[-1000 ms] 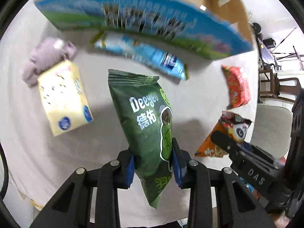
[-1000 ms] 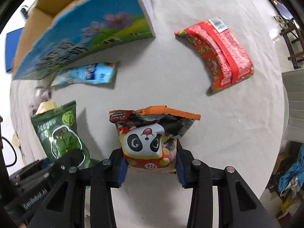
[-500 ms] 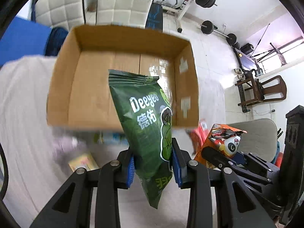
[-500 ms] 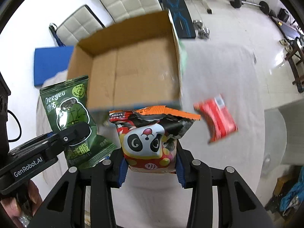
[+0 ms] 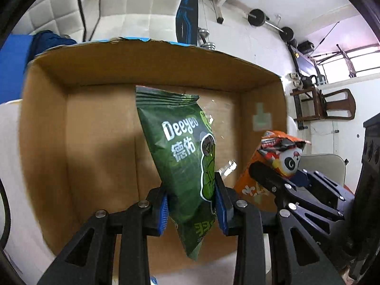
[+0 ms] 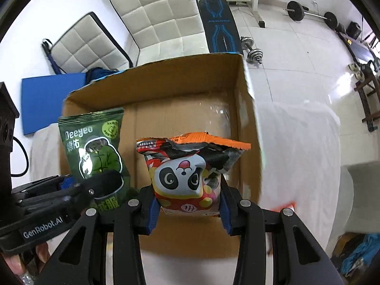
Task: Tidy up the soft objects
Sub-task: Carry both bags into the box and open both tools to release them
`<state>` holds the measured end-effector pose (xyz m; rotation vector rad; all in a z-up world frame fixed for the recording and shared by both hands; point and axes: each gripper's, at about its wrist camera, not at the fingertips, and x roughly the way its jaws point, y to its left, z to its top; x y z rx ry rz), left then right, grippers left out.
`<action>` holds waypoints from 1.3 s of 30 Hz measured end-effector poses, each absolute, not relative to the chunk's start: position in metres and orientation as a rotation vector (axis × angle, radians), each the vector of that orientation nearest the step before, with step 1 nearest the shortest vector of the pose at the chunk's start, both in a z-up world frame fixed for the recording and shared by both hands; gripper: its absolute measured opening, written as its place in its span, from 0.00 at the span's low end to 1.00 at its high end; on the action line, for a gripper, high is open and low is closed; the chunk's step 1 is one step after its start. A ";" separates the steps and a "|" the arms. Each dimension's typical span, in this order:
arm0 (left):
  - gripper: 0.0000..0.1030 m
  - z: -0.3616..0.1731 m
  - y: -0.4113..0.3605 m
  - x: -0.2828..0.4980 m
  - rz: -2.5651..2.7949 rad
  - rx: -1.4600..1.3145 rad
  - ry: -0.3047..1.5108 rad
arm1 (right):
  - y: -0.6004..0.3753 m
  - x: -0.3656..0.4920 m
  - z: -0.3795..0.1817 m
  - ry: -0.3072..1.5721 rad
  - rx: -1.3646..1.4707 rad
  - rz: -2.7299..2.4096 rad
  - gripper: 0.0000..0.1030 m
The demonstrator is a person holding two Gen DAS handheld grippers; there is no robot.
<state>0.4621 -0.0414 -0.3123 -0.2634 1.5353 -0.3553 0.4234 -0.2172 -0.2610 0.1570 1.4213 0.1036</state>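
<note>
My left gripper (image 5: 192, 204) is shut on a green Deeyeo snack bag (image 5: 182, 156) and holds it upright over the open cardboard box (image 5: 95, 142). My right gripper (image 6: 188, 207) is shut on an orange panda snack bag (image 6: 187, 173), also over the box (image 6: 180, 90). The green bag shows in the right wrist view (image 6: 95, 147) at the left, the panda bag in the left wrist view (image 5: 277, 156) at the right. The two bags hang side by side. The box floor in view is bare.
The box stands on a table with a white cloth (image 6: 296, 142). A red packet (image 6: 283, 205) peeks out right of the box. White padded chairs (image 6: 161, 16), a blue mat (image 6: 49, 99) and gym weights (image 6: 308, 14) lie beyond the table.
Both grippers have risen from the table and moved forward with their bags, from above the cloth to over the open box. The box now fills both views.
</note>
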 end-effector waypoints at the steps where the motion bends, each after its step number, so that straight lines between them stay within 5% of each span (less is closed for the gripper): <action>1: 0.29 -0.320 -0.041 0.470 -0.357 -0.258 1.541 | -0.213 0.431 -0.271 1.424 0.144 0.099 0.42; 12: 0.30 -0.353 -0.040 0.506 -0.392 -0.238 1.589 | -0.192 0.484 -0.324 1.467 0.075 0.066 0.43; 21: 0.47 -0.343 -0.049 0.498 -0.303 -0.105 1.623 | -0.193 0.479 -0.332 1.503 0.071 0.074 0.47; 29: 0.72 -0.312 -0.035 0.462 -0.199 -0.019 1.546 | -0.195 0.459 -0.306 1.472 0.065 0.051 0.73; 33: 0.92 -0.294 -0.021 0.437 -0.138 0.019 1.465 | -0.190 0.435 -0.290 1.432 0.065 0.040 0.90; 39: 0.95 -0.276 -0.009 0.394 -0.176 0.026 1.401 | -0.183 0.390 -0.272 1.368 0.070 -0.004 1.00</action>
